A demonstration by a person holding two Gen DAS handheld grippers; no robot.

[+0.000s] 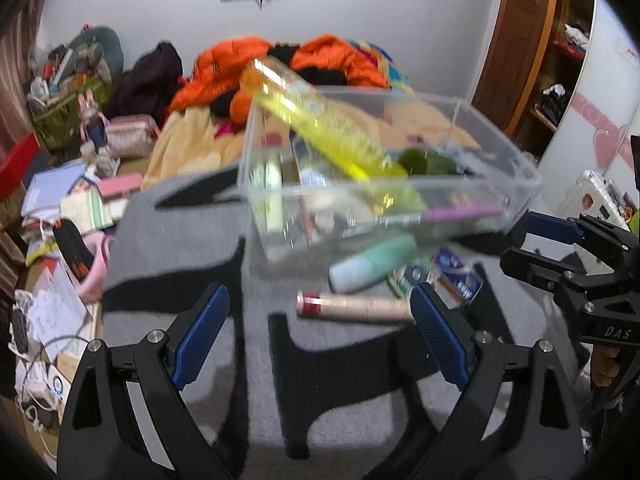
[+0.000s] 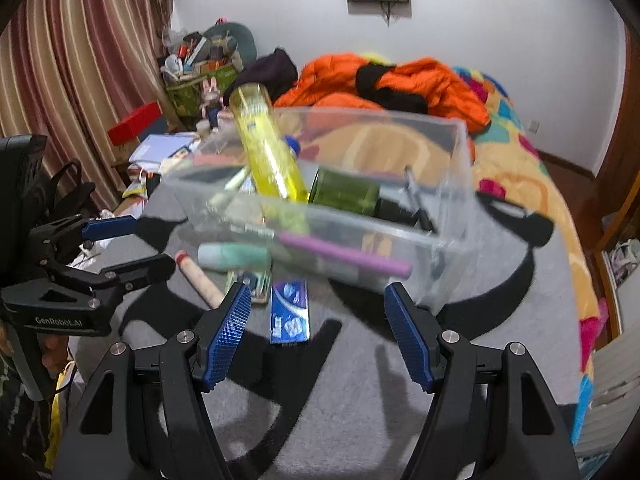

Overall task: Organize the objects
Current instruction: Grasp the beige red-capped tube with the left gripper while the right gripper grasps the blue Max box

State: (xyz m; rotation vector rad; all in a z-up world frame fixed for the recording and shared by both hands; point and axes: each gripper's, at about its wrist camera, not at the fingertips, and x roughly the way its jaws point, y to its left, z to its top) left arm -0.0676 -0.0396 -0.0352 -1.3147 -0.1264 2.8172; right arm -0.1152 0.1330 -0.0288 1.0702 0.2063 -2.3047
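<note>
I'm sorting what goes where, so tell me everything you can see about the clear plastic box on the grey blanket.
The clear plastic box is a rectangular, open-topped bin with see-through walls, blurred in both views. It sits on a grey blanket with black shapes. Inside lie a tall yellow bottle leaning out over the rim, a dark green bottle and a purple stick. A mint tube lies against its near wall. Neither gripper touches it.
</note>
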